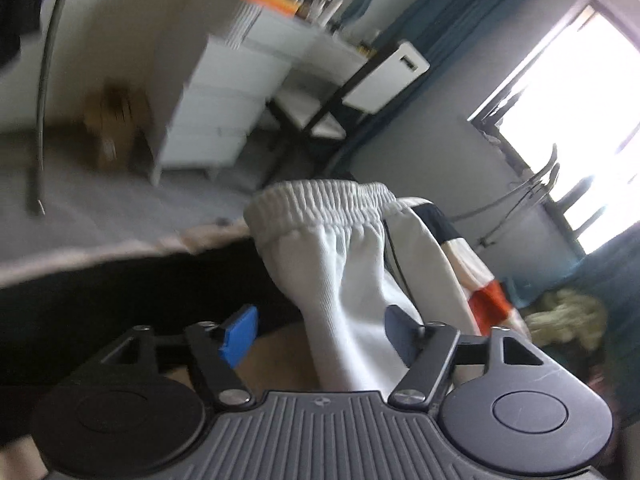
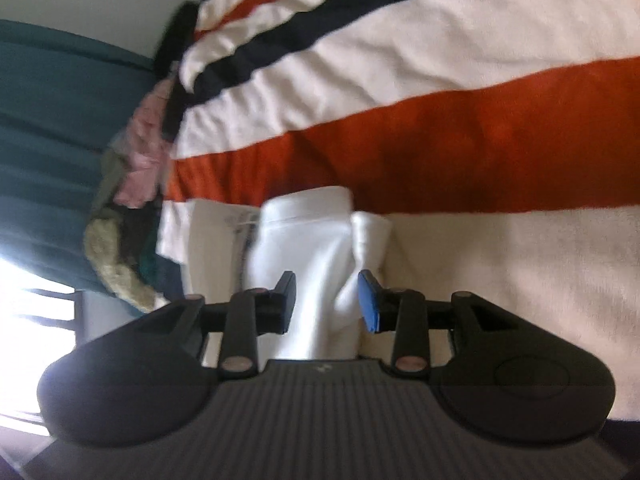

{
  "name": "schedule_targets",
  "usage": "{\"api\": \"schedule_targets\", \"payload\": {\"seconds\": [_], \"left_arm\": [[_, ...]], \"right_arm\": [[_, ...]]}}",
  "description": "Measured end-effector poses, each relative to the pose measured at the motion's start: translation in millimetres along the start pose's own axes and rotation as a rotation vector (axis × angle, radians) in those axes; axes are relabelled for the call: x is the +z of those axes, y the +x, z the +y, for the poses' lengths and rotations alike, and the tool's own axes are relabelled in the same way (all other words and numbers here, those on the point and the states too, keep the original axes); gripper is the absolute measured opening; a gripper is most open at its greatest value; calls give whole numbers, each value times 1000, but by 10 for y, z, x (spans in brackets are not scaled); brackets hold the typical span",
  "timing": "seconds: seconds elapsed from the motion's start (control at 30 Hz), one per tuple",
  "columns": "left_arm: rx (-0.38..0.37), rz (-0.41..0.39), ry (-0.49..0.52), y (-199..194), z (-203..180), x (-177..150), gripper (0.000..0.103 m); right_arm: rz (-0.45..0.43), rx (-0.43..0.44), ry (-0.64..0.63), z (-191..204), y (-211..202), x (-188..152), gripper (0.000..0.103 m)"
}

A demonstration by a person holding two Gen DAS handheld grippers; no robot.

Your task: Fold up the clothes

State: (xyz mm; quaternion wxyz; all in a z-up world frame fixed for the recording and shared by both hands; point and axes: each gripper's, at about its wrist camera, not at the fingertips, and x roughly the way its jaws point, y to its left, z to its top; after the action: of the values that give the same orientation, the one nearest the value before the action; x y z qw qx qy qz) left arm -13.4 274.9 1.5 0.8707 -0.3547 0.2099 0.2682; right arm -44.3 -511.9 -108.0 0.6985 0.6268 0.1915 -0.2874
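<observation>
Two views, left wrist first:
Left gripper (image 1: 320,334): jaws wide; white sweatpants (image 1: 340,264) lie between, pads clear.
Handling: soft, light, limp; take the elastic waistband (image 1: 320,204).
Room: white drawers (image 1: 224,108), window (image 1: 580,120).
Right gripper (image 2: 327,300): jaws part-open, loose around white cloth.
Surface: striped blanket (image 2: 440,140); clothes pile (image 2: 132,208) at its edge.

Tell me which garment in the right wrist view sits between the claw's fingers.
The white garment, plain and bunched, runs between the right claw fingers. The pink garment and olive knit lie piled off to the left, beside the striped blanket.
</observation>
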Motion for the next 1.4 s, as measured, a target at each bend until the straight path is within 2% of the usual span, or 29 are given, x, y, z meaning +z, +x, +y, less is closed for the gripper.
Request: {"api": "schedule_targets", "payload": {"seconds": [0.1,0.13,0.17,0.23,0.3,0.37,0.4,0.47,0.5,0.53,0.67,0.77,0.8,0.83,0.9,1.0,1.07,1.13,1.23,1.3,1.37,1.4], "left_arm": [[-8,-76,99,-203,-197,-90,76],[-28,-97,133,-253,-259,-140,79],[-49,-117,167,-301,-320,-193,82],[-90,-113,220,-303,-460,-292,82],[-125,-75,243,-236,-551,-376,82],[-138,-29,259,-133,-618,-435,82],[-139,-13,263,-92,-639,-464,81],[-141,16,269,-11,-677,-520,81],[-143,25,266,13,-685,-534,81],[-145,34,263,35,-692,-546,81],[-165,43,260,65,-645,-565,81],[-171,48,258,128,-638,-577,81],[-172,50,258,138,-640,-579,81],[-174,52,257,144,-643,-575,81],[-177,55,257,149,-649,-562,81],[-179,56,255,152,-643,-551,81],[-178,62,255,168,-638,-544,81],[-180,65,263,174,-643,-554,81],[-185,70,281,185,-671,-573,81],[-185,76,290,191,-686,-587,81],[-185,82,293,192,-688,-589,81],[-188,84,296,190,-685,-588,81]], "right_arm": [[31,53,27,-27,-22,-3,37],[45,63,30,-16,8,-11,40],[58,71,31,5,45,-22,43],[80,84,33,24,106,-40,70],[111,92,42,33,178,-81,72],[166,114,60,11,279,-135,71],[192,118,66,9,341,-152,68],[211,104,51,27,427,-170,50],[202,101,36,52,451,-157,34],[191,104,20,80,472,-138,23],[148,138,-46,175,597,-20,22],[166,83,-26,96,755,33,21],[151,74,-44,104,737,41,17],[136,66,-62,113,720,49,6],[71,70,-111,181,580,57,6],[-79,112,-139,260,184,22,5],[-103,147,-169,291,21,-6,5],[-96,102,-167,263,11,-7,5],[-41,-64,-119,148,172,18,8],[-19,-140,-64,36,223,45,9],[-18,-174,-66,11,202,80,11],[-33,-185,-85,32,162,94,17]]}}
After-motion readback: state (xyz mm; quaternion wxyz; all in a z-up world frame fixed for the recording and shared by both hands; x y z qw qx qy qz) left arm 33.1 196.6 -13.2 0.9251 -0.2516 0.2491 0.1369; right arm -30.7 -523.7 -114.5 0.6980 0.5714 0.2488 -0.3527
